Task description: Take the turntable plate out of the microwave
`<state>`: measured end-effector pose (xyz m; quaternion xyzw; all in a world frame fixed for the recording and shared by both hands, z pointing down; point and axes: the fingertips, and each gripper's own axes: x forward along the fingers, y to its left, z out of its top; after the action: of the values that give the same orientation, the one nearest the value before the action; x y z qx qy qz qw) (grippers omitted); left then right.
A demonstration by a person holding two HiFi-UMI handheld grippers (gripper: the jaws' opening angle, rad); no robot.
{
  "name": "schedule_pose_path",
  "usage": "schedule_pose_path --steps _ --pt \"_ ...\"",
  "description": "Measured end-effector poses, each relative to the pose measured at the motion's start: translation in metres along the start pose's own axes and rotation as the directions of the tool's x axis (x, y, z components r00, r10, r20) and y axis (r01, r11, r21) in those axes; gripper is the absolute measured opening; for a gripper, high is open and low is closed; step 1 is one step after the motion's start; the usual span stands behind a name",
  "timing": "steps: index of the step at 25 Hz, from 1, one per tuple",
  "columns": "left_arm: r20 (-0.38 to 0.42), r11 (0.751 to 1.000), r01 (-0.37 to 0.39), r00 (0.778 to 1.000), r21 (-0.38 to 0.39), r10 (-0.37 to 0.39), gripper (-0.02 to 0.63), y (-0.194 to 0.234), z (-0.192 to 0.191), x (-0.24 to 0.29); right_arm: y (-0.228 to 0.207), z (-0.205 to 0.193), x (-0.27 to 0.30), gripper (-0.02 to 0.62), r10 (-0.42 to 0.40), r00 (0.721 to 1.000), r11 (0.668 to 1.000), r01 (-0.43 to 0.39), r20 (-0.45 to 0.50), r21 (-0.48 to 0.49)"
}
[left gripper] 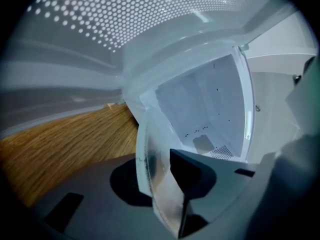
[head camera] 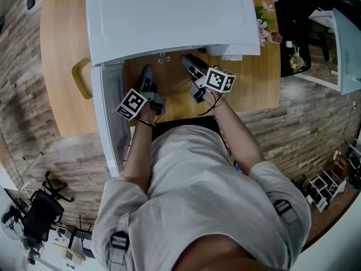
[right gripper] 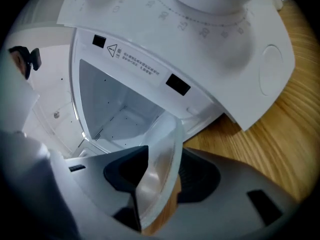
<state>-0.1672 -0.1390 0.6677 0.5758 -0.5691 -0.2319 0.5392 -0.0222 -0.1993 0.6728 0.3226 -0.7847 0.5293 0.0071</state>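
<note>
The clear glass turntable plate (left gripper: 156, 159) is outside the white microwave (head camera: 169, 16), just in front of its open cavity (right gripper: 115, 109) and above the wooden table (head camera: 62, 66). My left gripper (left gripper: 160, 180) is shut on one side of the plate's rim, with the glass pinched between its dark pads. The opposite rim of the plate (right gripper: 161, 159) lies between the jaws of my right gripper (right gripper: 162, 178), which stand a little apart from the glass. In the head view the left gripper (head camera: 148, 70) and the right gripper (head camera: 187, 60) point at the microwave front; the glass itself hardly shows there.
The microwave door (head camera: 110, 112) hangs open at the left, beside my left hand. A yellow handle-shaped object (head camera: 82, 78) lies on the table left of the door. Flowers (head camera: 265, 24) stand right of the microwave. The cavity holds no plate.
</note>
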Motion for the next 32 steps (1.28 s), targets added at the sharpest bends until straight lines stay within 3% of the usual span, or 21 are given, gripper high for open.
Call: schedule_pose_path --steps 12,19,32 --pt "-0.004 0.999 -0.012 1.0 0.03 0.013 0.12 -0.002 0.003 -0.001 0.004 0.0 0.011 0.126 0.004 1.0 1.0 -0.004 -0.021 0.001" --pt "-0.013 0.999 -0.01 1.0 0.052 0.01 0.118 -0.003 0.002 -0.003 0.017 -0.003 0.009 0.115 0.05 0.999 0.998 -0.05 -0.017 0.025" --pt "-0.035 0.996 0.003 0.999 0.088 0.0 0.118 -0.01 -0.011 -0.017 0.015 -0.009 -0.015 0.117 0.011 1.0 1.0 -0.011 0.008 -0.004"
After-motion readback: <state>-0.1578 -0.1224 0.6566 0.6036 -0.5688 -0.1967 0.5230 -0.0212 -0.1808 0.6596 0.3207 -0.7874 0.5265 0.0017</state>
